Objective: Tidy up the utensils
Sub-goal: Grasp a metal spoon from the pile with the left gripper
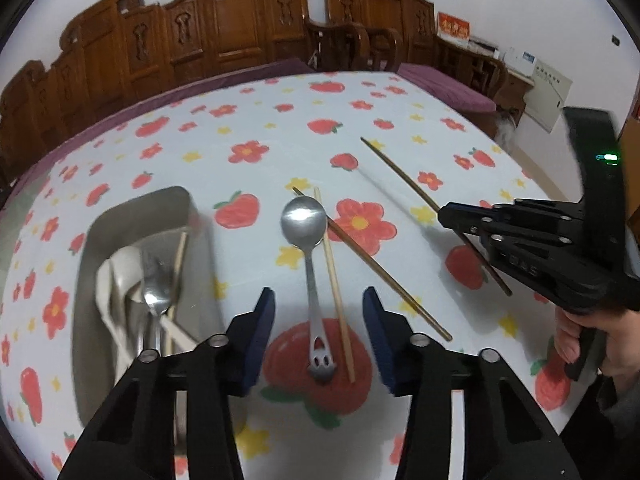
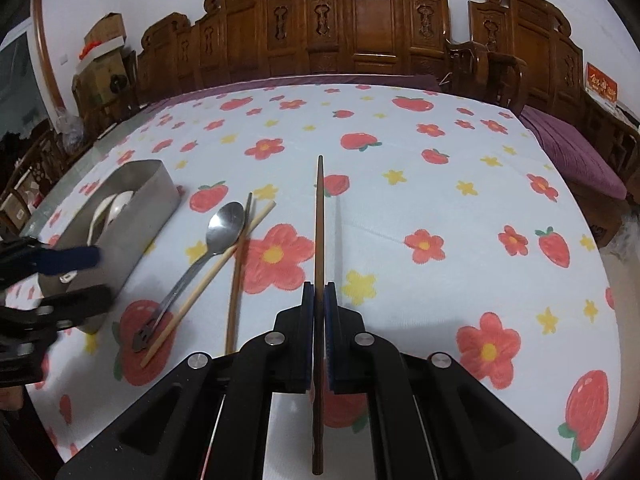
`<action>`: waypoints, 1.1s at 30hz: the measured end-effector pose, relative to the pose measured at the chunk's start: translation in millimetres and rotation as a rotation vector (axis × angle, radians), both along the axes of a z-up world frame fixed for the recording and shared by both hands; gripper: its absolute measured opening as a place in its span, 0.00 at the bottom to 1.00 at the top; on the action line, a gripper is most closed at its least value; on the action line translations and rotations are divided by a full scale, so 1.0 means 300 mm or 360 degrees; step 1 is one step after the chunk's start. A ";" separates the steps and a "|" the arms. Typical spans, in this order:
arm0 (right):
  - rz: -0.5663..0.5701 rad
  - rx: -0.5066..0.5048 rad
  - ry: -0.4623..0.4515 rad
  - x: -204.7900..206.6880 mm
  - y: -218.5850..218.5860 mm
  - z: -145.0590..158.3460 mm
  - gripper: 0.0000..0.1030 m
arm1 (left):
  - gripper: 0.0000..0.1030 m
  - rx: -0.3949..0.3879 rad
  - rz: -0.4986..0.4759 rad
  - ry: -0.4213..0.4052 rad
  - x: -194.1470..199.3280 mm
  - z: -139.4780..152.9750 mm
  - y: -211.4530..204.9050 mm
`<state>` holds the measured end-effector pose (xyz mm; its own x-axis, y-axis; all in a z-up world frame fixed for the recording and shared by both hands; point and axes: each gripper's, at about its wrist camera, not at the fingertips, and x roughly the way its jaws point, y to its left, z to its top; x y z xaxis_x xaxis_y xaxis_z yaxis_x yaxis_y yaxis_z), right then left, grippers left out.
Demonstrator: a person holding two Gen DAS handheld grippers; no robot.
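Tablecloth (image 2: pixel 400 200), white with red flowers and strawberries, covers the table; carved wooden chairs (image 2: pixel 368 28) line the far edge. Metal tray (image 1: pixel 132 216) sits at the left, holding a white ceramic spoon (image 1: pixel 120 280), a steel spoon (image 1: pixel 156 296) and a pale chopstick (image 1: pixel 180 256). Right gripper (image 2: pixel 319 300) is clamped on a dark chopstick (image 2: pixel 319 208), lifted off the cloth and pointing away. Left gripper (image 1: pixel 319 304) hangs with jaws apart, nothing between the pads, above a metal spoon (image 1: pixel 304 220) lying on the cloth. A light chopstick (image 1: pixel 334 280) lies just beside that spoon; another dark chopstick (image 1: pixel 384 276) crosses behind the bowl.
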<state>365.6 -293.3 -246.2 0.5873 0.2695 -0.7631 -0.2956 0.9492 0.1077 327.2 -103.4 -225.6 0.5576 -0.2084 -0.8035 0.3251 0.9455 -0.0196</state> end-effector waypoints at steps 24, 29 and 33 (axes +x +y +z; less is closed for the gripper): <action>0.0023 0.0092 -0.0030 -0.023 -0.006 0.046 0.06 | 0.12 0.0170 0.0097 0.0269 0.183 -0.158 -0.066; 0.0040 0.0085 -0.0030 -0.024 0.007 0.044 0.06 | 0.06 0.0165 0.0095 0.0266 0.180 -0.161 -0.063; 0.0047 0.0081 -0.0031 -0.024 0.016 0.042 0.06 | 0.05 0.0195 0.0083 0.0225 0.166 -0.148 -0.063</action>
<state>358.3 -288.4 -233.7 0.5933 0.3249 -0.7365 -0.3257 0.9336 0.1495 377.1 -122.4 -270.1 0.4449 -0.0780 -0.8922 0.2778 0.9591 0.0547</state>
